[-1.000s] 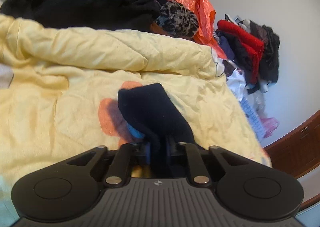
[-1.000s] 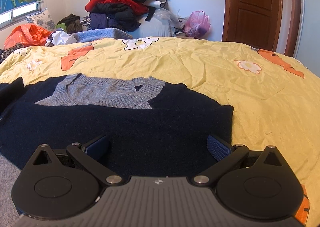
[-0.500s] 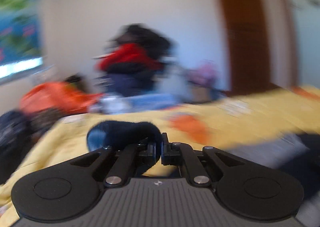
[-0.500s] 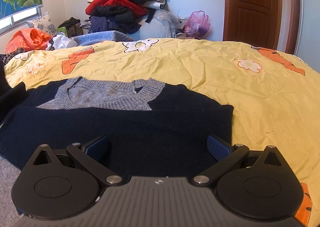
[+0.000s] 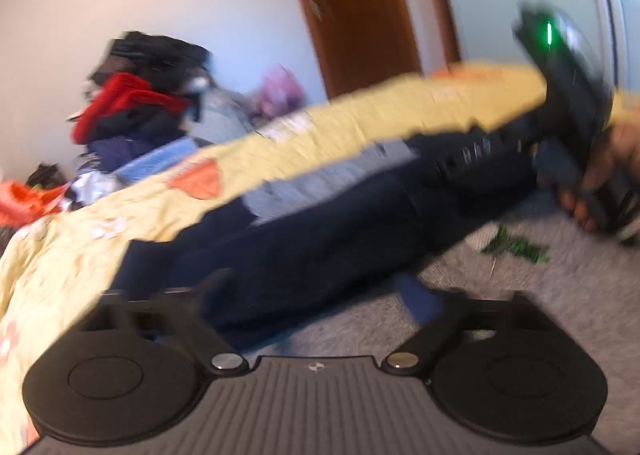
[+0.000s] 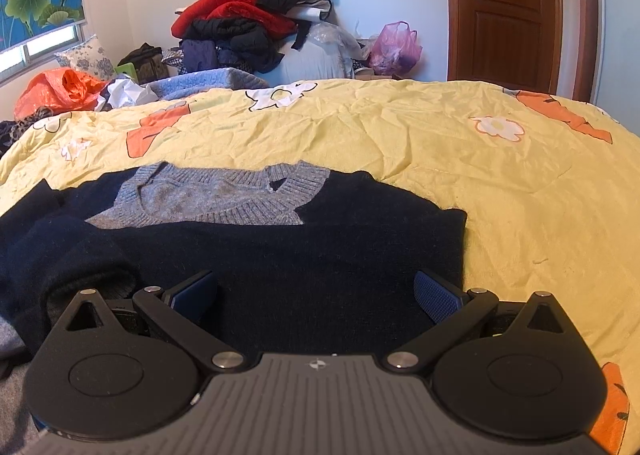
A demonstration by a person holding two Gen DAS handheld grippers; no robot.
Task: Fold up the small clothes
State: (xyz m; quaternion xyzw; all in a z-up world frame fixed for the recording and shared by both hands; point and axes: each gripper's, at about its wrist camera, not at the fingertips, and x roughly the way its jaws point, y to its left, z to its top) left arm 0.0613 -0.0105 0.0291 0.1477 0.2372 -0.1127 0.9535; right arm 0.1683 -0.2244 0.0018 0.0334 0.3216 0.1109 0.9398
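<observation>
Sweater (image 6: 280, 255) lies flat at the yellow bedspread's (image 6: 400, 135) near edge, its sleeve now dropped across the body; my left gripper (image 5: 320, 295) has let go, jaws wide; my right gripper (image 6: 316, 291) hovers, wide and empty.

1. Left wrist view is all motion-blurred; the navy sweater (image 5: 320, 231) shows no knit detail there.
2. Left gripper (image 5: 316, 295): the finger on the left side is smeared into the sweater, so its edge is unclear.
3. Right gripper (image 5: 576, 103), seen from the left wrist view: blurred, its tips are hidden behind the sweater; the hand (image 5: 600, 175) is cut by the frame edge.
4. Right wrist view: the sweater's (image 6: 280, 255) near hem is hidden under the gripper body, and its sleeve is cut at the left edge.
</observation>
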